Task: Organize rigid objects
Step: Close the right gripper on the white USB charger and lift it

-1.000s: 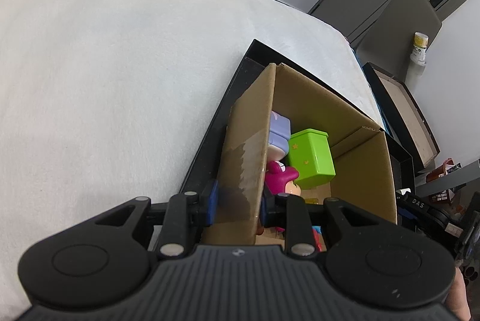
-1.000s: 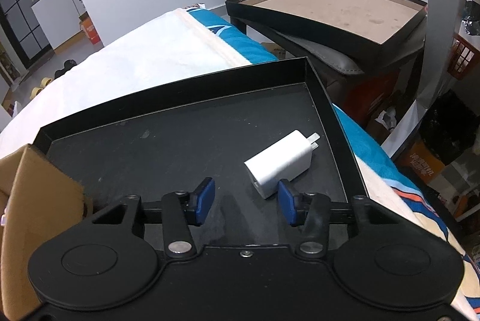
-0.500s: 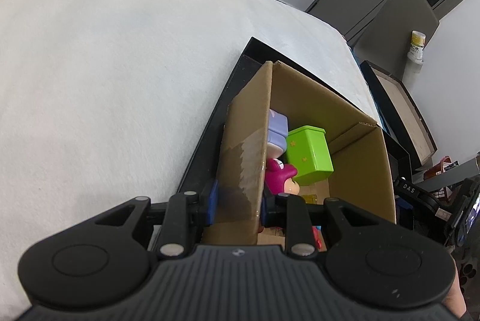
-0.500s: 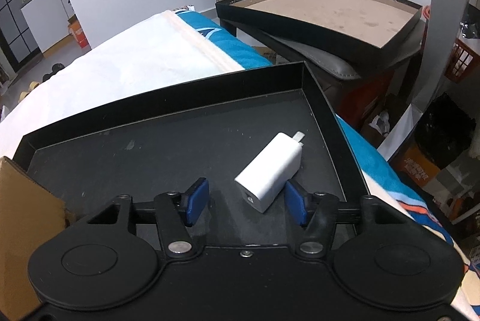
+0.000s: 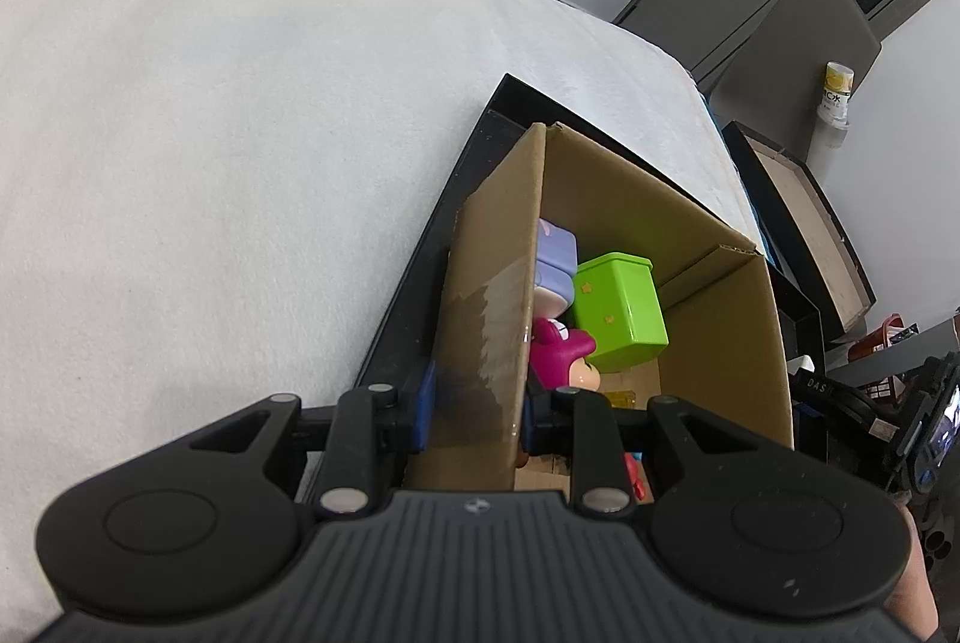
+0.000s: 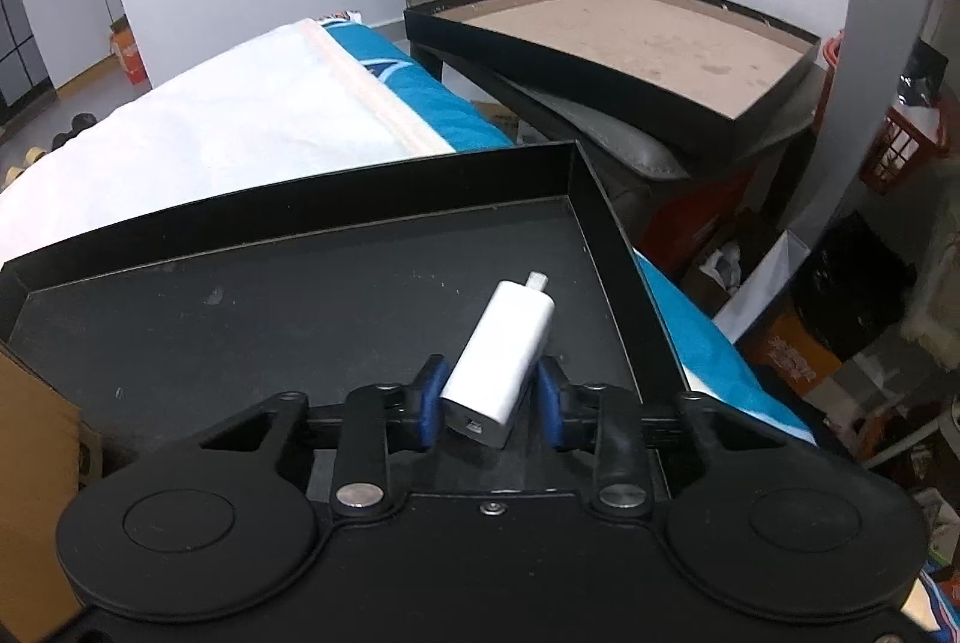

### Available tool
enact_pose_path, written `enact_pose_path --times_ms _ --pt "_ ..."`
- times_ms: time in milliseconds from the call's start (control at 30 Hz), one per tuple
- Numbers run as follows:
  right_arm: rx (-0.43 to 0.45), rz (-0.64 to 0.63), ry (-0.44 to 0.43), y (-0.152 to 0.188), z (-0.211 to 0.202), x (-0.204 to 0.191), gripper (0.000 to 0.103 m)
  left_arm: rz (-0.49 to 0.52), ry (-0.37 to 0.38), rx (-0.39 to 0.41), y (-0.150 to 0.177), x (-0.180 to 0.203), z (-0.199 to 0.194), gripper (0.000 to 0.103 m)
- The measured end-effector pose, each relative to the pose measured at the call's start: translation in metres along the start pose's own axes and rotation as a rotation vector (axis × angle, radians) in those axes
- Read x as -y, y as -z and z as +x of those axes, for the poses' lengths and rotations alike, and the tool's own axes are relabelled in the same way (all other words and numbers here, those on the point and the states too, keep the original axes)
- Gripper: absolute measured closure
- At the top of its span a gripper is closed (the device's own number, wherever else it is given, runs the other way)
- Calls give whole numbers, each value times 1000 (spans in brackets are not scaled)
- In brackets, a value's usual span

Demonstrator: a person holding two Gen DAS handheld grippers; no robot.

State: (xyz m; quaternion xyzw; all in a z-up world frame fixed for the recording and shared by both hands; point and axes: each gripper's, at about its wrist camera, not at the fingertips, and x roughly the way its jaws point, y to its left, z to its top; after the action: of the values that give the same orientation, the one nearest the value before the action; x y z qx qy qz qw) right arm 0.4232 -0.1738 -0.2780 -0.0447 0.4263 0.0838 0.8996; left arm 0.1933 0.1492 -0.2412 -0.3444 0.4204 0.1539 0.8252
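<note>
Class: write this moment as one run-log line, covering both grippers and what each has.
left gripper: shut on box wall | right gripper: closing, charger between pads | charger: in black tray | toys: in box

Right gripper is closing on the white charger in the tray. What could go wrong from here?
1. The right gripper is closing on the white charger near its port end only; it lies skewed between the pads, so it may twist or slip when lifted.
2. The left gripper pinches just the cardboard box wall; that wall may flex, tipping the toys.
</note>
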Motion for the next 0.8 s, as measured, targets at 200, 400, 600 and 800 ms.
enact_pose_path --times_ms 200,400,600,800 --pt "-28 -14 14 5 -5 -2 72 0 0 0 0 0 0 77" --pt "-22 9 28 8 -8 7 81 -1 -1 0 0 0 0 77" --pt "-37 28 12 16 -17 11 82 0 -4 -1 0 0 0 77" --pt "-51 37 6 21 -31 11 82 0 1 -2 0 0 -1 77"
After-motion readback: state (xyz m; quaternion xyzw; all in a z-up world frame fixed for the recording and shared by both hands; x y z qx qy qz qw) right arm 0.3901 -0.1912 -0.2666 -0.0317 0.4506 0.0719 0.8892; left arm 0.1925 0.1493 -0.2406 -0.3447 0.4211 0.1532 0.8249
